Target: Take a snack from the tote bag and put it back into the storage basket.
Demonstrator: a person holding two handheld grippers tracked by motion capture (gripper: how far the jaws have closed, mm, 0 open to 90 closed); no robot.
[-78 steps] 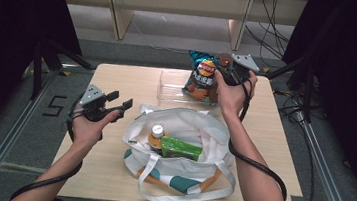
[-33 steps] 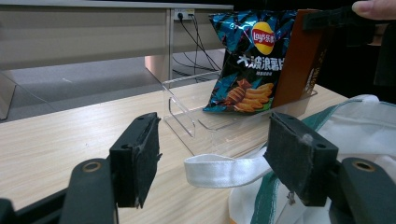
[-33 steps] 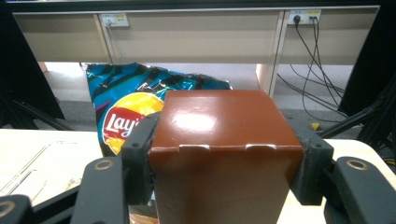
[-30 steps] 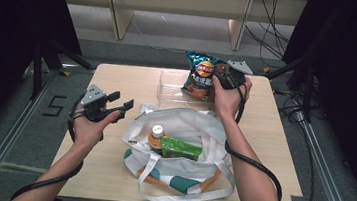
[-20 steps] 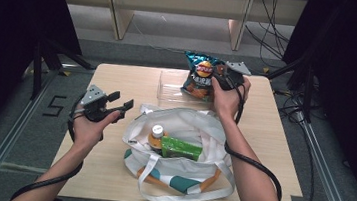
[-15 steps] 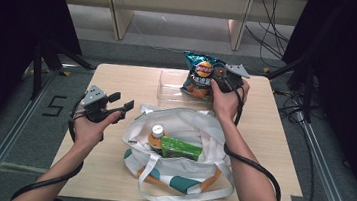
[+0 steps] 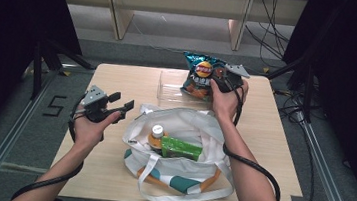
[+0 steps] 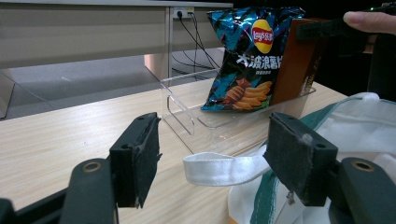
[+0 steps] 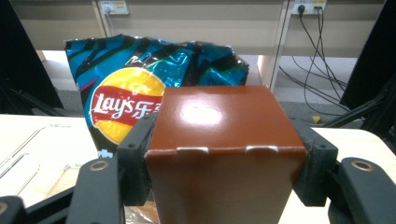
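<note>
Brown box (image 9: pixel 219 140): upright at the far right of the table, clamped by its sides in the right gripper (image 7: pixel 225 80), standing in or just over the clear tray (image 7: pixel 173 86); whether it rests on the tray floor cannot be told.
Chip bag (image 7: pixel 198 75): upright in the same tray, just left of the box and touching it.
Right gripper: jaws closed on the box, pads pressed to both sides.
Left gripper (image 7: pixel 115 105): jaws wide apart, holding nothing, near the left edge of the tote bag (image 7: pixel 189 124).
Tote bag: open at the near middle, a bottle (image 7: pixel 156 134) and a green carton (image 7: pixel 181 148) inside.
Progress: seemingly unpacking; two items at the tray, two left in the bag.
</note>
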